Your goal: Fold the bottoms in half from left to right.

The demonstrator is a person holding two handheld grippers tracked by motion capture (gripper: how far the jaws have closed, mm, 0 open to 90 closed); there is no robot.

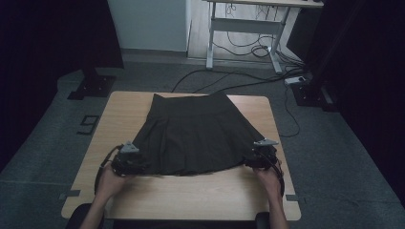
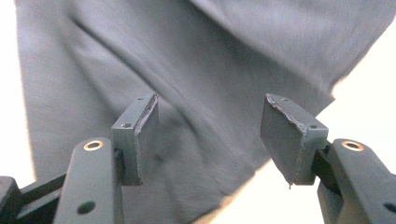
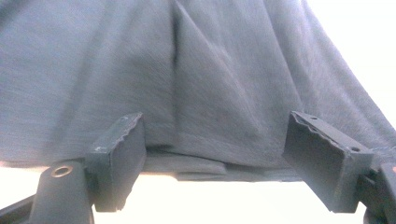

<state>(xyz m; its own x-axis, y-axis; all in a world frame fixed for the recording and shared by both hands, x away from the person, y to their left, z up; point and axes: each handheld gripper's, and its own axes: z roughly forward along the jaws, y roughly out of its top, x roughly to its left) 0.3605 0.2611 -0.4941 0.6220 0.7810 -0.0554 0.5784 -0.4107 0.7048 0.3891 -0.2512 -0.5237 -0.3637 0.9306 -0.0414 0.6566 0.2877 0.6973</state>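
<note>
A dark pleated skirt (image 1: 196,136) lies spread flat on a light wooden table (image 1: 191,195), waistband at the far edge and hem toward the person. The left gripper (image 1: 138,164) and right gripper (image 1: 252,161) sit at the hem's two near corners, jaws apart with the pads clear of the cloth (the hem seems just ahead). Around the table is grey carpet (image 1: 334,157) with trailing cables (image 1: 229,78) and a white desk frame (image 1: 243,28) behind.
</note>
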